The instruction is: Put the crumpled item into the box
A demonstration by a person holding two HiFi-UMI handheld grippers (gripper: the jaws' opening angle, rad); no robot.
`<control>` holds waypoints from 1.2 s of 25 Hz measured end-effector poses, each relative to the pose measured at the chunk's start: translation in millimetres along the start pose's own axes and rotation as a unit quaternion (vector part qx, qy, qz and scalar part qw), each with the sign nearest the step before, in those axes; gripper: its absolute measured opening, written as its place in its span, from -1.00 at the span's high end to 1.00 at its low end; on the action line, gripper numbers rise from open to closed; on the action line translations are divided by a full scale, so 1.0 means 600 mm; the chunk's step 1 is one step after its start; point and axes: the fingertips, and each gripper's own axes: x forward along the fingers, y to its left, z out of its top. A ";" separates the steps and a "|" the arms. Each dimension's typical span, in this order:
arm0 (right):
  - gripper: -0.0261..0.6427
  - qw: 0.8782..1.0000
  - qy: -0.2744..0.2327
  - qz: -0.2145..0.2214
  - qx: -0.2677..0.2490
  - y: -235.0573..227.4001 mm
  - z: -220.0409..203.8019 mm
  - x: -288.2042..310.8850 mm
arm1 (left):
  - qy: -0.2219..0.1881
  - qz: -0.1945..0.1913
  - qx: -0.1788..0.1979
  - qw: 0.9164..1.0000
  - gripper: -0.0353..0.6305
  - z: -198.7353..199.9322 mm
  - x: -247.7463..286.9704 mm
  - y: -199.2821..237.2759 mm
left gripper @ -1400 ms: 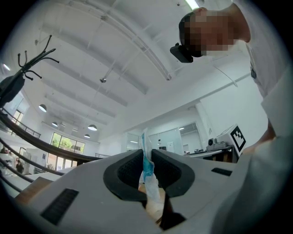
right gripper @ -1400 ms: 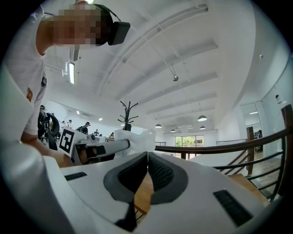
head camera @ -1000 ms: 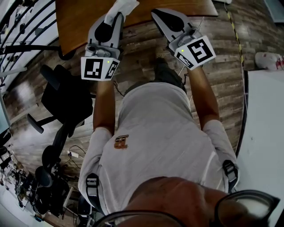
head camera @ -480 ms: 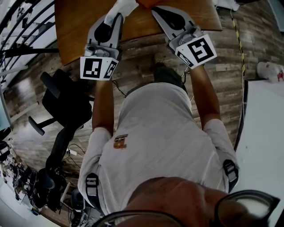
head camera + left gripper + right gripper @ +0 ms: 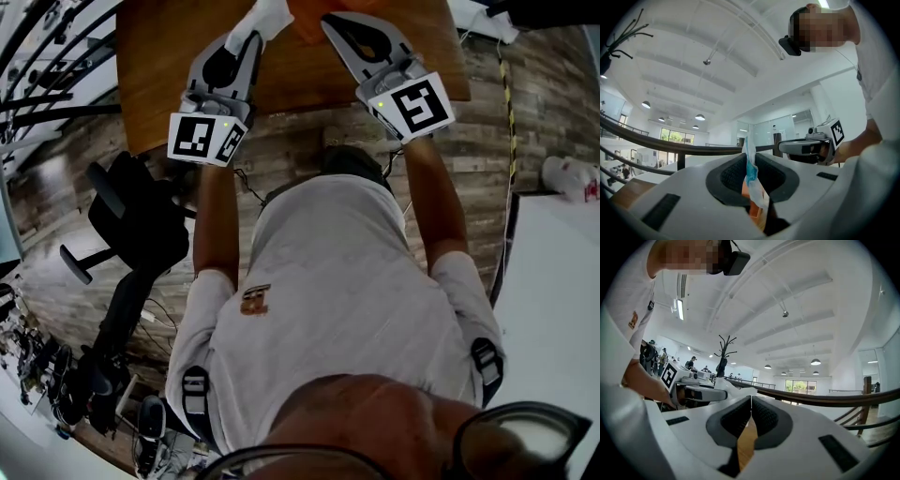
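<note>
Pinching crumpled item (image 5: pixel 751 174): left gripper (image 5: pixel 251 31); right gripper (image 5: pixel 750 405) empty; orange box (image 5: pixel 305 17) contents unseen.

Head view: overhead, facing steeply down; surface (image 5: pixel 169 66) at 12 o'clock.
Left gripper view: close behind own jaws, level; right tool (image 5: pixel 783 146) at 3 o'clock.
Right gripper view: likewise; left tool (image 5: pixel 723 393) at 9 o'clock.
Shared: both tools.

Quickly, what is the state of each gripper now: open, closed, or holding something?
Left gripper: closed on the crumpled item.
Right gripper: closed, with nothing between its jaws.
</note>
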 end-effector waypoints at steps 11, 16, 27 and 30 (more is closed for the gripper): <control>0.82 0.999 -0.004 0.035 -0.031 -0.170 -0.049 0.069 | 0.077 0.010 -0.011 0.997 0.68 -0.089 0.178 0.062; 0.82 0.999 0.011 0.042 -0.022 -0.216 -0.069 0.080 | 0.121 0.008 -0.012 0.993 0.68 -0.120 0.223 0.075; 0.82 0.998 0.035 0.044 -0.006 -0.286 -0.125 0.112 | 0.191 -0.012 0.004 0.981 0.68 -0.177 0.305 0.115; 0.82 0.998 0.036 0.041 -0.019 -0.293 -0.129 0.116 | 0.207 -0.027 0.005 0.978 0.68 -0.190 0.316 0.121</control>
